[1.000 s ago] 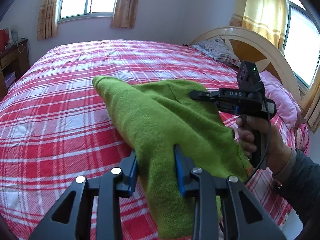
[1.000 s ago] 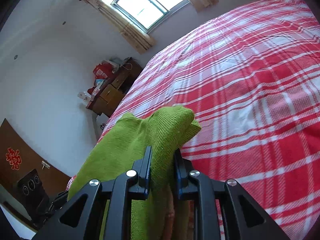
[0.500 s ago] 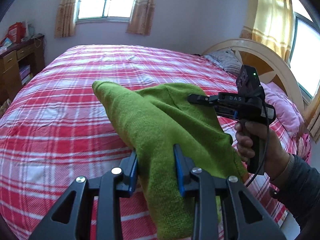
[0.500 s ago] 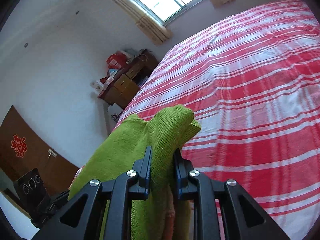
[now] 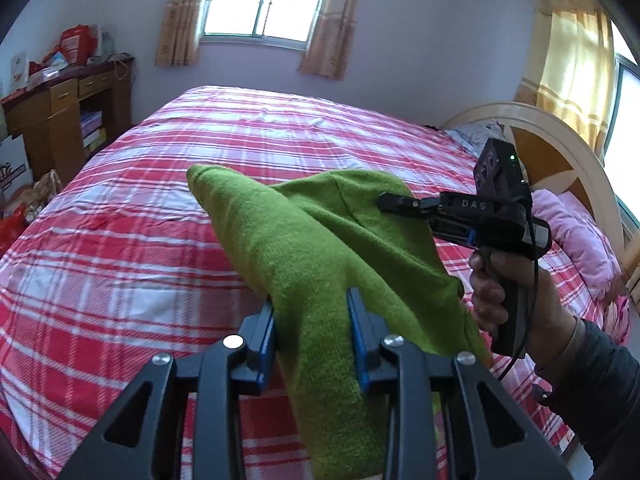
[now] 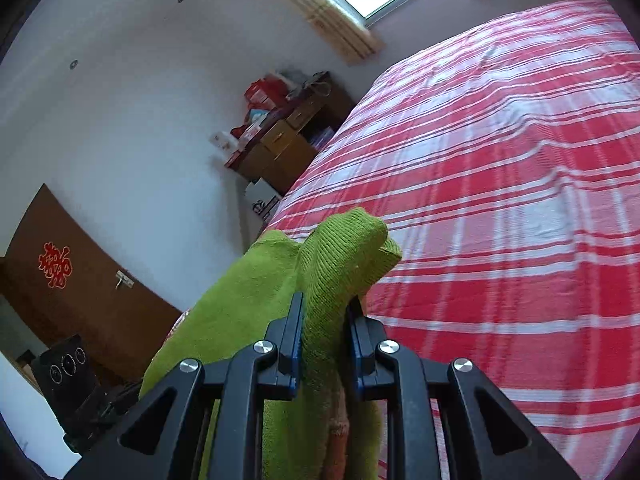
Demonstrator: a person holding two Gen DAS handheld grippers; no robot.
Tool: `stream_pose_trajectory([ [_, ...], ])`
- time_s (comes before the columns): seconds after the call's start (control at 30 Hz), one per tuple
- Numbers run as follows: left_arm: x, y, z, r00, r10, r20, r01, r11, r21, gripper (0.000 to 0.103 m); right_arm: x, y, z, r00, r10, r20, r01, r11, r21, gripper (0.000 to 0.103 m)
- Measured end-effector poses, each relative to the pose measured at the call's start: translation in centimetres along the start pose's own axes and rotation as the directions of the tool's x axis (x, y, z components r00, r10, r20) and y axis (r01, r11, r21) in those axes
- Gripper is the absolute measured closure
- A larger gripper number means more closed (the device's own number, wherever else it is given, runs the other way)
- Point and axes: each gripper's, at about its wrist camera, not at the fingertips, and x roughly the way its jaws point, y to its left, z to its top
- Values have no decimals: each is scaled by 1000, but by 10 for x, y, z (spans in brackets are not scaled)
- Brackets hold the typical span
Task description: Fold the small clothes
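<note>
A green knitted garment (image 5: pixel 316 256) hangs in the air above the red plaid bed (image 5: pixel 120 240), held by both grippers. My left gripper (image 5: pixel 312 312) is shut on one bunched part of it. My right gripper (image 6: pixel 324 316) is shut on another bunched edge of the garment (image 6: pixel 340 260). In the left wrist view the right gripper (image 5: pixel 384 202) pinches the cloth at the right, with the person's hand (image 5: pixel 504 292) on its handle. The garment's lower part hangs out of sight.
A wooden desk (image 5: pixel 60 116) with boxes stands left of the bed. A curved headboard (image 5: pixel 560 140) and pink pillow (image 5: pixel 576 236) are at the right. A brown door (image 6: pixel 80 292) and a black speaker (image 6: pixel 68 380) show in the right wrist view.
Both grippers have lifted and tilted upward with the garment, so more of the wall, window and desk shows. The grips on the cloth are unchanged.
</note>
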Motion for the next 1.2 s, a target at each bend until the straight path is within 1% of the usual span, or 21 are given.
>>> stream_pose_trajectory([
  [0.17,-12,19,-3,1000,19,17,-19,1000,-24,71,25,17,-5,999,19,-29,-19,1000,-4,84],
  [0.33,-25,37,-5,999,32,40,-30,999,-37,71,41,30,-10,998,45,-50,-45,999,-14,84],
  [0.53,-35,52,-9,997,58,48,-56,997,-47,71,62,46,-12,995,70,-76,-72,997,-22,84],
  [0.8,-42,75,-19,995,95,42,-91,993,-77,71,92,67,-7,988,89,-123,-96,994,-50,84],
  [0.97,-42,93,-34,992,122,14,-121,988,-95,71,115,77,-15,981,86,-172,-100,992,-76,84],
  [1.1,-39,103,-49,991,132,-27,-134,985,-107,70,125,73,-20,980,94,-178,-105,993,-55,84],
  [1.2,-37,109,-57,989,137,-50,-142,982,-124,64,129,67,-21,978,86,-189,-97,994,-49,84],
])
